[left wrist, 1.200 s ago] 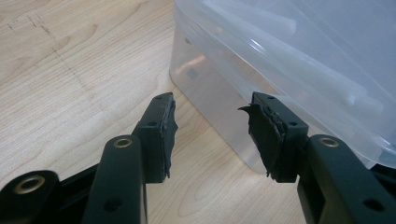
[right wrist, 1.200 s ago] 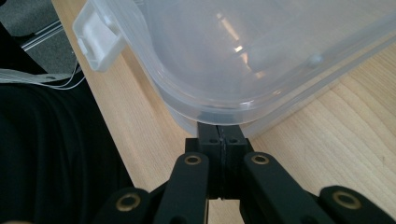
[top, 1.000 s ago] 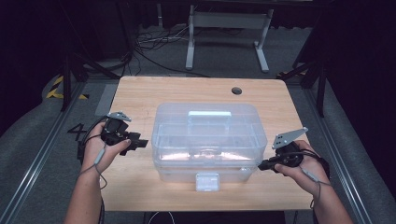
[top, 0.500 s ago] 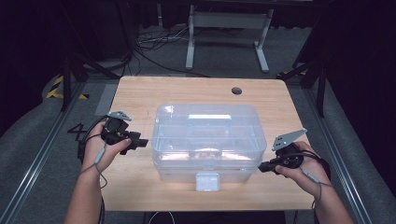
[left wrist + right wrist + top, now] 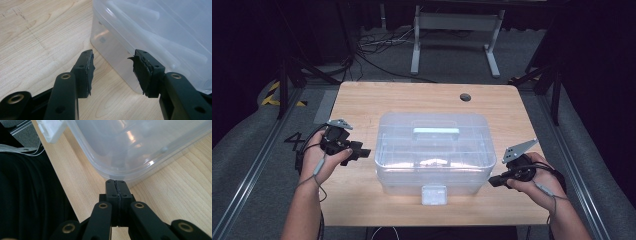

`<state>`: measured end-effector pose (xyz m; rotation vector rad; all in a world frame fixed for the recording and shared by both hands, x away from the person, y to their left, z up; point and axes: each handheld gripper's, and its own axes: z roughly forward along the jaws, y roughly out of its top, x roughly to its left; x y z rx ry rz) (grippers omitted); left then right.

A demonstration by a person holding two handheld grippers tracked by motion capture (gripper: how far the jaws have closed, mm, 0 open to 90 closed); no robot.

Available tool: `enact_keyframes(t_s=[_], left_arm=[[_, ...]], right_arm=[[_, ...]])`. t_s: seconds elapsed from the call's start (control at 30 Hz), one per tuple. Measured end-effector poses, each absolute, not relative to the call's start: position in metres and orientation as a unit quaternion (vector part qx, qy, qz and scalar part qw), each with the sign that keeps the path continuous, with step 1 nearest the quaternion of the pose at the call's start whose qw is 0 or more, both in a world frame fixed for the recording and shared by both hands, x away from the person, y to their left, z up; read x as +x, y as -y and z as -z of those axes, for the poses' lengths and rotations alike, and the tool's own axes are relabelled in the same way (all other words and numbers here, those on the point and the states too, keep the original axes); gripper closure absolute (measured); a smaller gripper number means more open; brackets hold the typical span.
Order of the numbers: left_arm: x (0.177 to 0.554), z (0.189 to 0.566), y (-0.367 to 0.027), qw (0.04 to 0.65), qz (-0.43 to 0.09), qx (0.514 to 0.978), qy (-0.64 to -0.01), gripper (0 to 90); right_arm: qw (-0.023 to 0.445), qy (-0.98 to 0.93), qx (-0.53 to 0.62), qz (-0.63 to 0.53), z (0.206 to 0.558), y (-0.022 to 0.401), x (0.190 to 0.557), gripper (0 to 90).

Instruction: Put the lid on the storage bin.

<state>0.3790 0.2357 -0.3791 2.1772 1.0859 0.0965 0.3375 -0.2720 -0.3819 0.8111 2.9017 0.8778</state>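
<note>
A clear plastic storage box (image 5: 434, 150) with its lid on sits in the middle of the wooden table (image 5: 362, 105); a white latch (image 5: 434, 194) hangs on its near side. My left gripper (image 5: 363, 153) is held at the box's left side, open, nothing between its jaws; in the left gripper view the box wall (image 5: 150, 37) lies just ahead of the gripper (image 5: 113, 71). My right gripper (image 5: 492, 182) is at the box's near right corner, shut on nothing; in the right gripper view its tips (image 5: 116, 186) nearly touch the lid's rim (image 5: 120, 173).
A small dark hole (image 5: 465, 97) sits near the table's far edge. A white metal stand (image 5: 457, 30) and cables lie on the floor beyond the table. A person's dark clothing (image 5: 27, 195) is at the table's near edge.
</note>
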Motion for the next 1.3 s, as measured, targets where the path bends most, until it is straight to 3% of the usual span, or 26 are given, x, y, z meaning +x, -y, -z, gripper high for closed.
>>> enact_keyframes(t_s=[0.53,1.3], left_arm=[[0.377,0.379,-0.238,0.348,-0.041,0.837,-0.421,51.3],[0.355,0.384,-0.257,0.366,-0.074,0.814,-0.444,40.3]], right_arm=[[-0.015,-0.925,0.251,-0.283,0.380,0.274,0.336,90.0],[0.047,-0.891,0.260,-0.369,0.340,0.303,0.344,89.5]])
